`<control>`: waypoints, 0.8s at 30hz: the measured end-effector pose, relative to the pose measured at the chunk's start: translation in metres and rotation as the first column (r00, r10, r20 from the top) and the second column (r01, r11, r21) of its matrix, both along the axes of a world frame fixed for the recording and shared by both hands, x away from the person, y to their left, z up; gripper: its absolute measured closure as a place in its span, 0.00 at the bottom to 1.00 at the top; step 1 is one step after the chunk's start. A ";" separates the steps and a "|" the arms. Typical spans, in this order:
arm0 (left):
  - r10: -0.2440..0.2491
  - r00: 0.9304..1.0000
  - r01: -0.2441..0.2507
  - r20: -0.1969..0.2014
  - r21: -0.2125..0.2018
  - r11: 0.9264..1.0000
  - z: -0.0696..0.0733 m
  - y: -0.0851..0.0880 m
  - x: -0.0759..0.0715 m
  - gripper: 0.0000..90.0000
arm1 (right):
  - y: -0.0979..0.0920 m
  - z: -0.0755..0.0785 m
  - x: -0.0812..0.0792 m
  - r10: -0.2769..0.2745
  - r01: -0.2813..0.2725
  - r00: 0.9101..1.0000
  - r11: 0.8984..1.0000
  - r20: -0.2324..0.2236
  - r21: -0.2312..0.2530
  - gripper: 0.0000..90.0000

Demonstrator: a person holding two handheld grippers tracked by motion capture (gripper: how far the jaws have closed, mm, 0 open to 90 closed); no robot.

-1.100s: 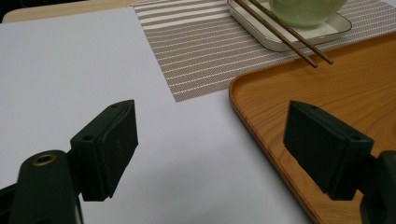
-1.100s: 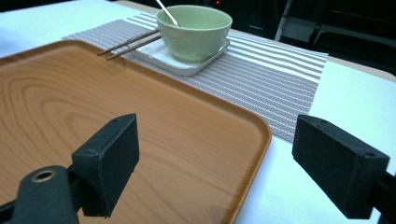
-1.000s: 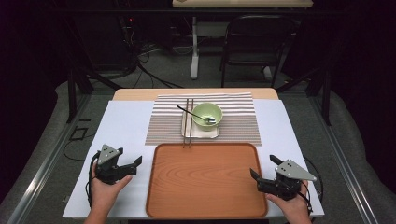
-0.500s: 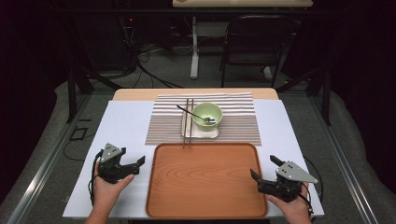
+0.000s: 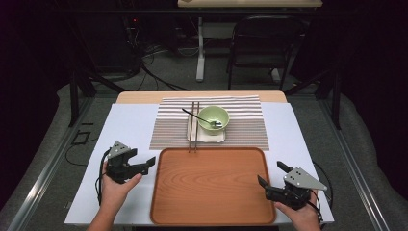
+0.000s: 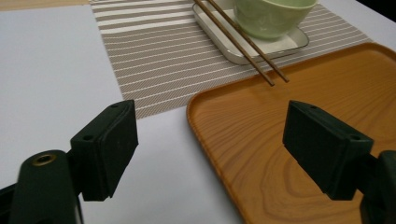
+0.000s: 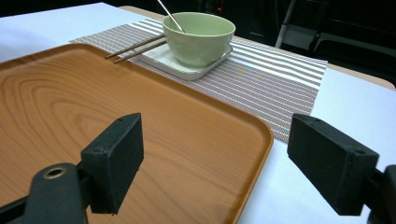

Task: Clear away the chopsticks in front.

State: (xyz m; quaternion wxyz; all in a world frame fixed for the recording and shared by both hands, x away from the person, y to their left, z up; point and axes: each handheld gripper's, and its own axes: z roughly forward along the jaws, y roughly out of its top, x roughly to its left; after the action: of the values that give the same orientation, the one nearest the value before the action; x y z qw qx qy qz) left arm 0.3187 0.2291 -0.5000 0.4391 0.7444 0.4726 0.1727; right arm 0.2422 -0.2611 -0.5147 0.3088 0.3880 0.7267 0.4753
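Nearest the person, the left tongs (image 5: 150, 162) and the right tongs (image 5: 269, 174) sit low over the desk (image 5: 130, 126) at either short end of the wooden tray (image 5: 207, 185); both are released and grasp nothing, though the right jaws have just been closing. Each pair straddles a tray rim, probably ready to lift it by both ends. The tray lies flat, its long axis crosswise; beyond it, on the striped mat (image 5: 245, 126), chopsticks (image 5: 194, 126) point away beside the green bowl (image 5: 213, 118).
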 end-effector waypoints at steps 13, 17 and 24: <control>-0.034 0.998 0.035 0.044 -0.009 0.999 0.024 -0.012 0.022 0.39 | -0.001 0.000 0.000 0.010 -0.010 1.000 1.000 -0.001 0.001 0.23; -0.023 1.000 0.023 0.007 -0.025 0.999 0.028 -0.010 0.032 0.40 | -0.002 -0.001 0.000 0.011 -0.011 1.000 1.000 -0.001 0.004 0.23; -0.017 1.000 0.017 -0.006 -0.039 0.999 0.033 -0.010 0.042 0.40 | -0.002 -0.001 0.000 0.014 -0.014 1.000 1.000 -0.004 0.007 0.24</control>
State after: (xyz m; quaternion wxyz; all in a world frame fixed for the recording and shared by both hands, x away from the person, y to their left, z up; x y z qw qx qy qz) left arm 0.3605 0.2189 -0.4671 0.4535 0.7403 0.4708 0.1573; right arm 0.2424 -0.2632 -0.5155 0.3027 0.3847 0.7285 0.4793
